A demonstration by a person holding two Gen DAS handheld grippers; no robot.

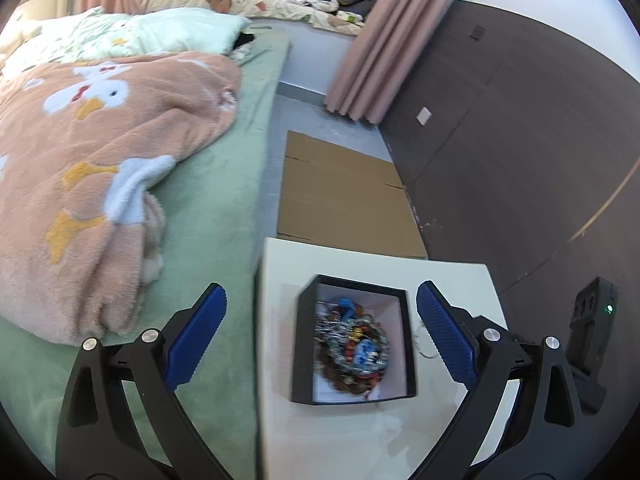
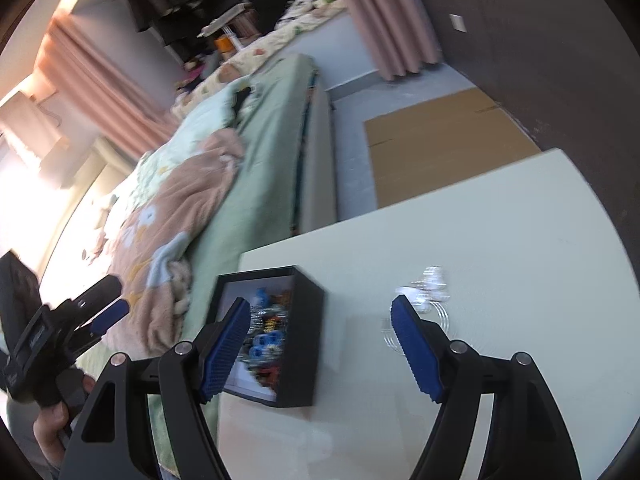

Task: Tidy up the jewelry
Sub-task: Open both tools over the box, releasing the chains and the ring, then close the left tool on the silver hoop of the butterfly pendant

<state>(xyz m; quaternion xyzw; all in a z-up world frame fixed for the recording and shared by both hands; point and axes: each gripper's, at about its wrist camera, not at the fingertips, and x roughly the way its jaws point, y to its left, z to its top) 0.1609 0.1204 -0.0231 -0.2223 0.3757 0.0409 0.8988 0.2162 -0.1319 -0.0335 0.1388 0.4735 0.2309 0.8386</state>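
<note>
While both grippers hang released and empty, the left gripper (image 1: 320,336) sits right over the black box (image 1: 354,342) low in the frame, which is already full of tangled beads (image 1: 352,344). The right gripper (image 2: 320,344) hovers over the white bench (image 2: 500,240), box to its left and a clear, blurry piece of jewelry (image 2: 424,292) just past its right finger. I'd steer right, come down slowly and pinch it squarely, since it looks thin and slippery.
</note>
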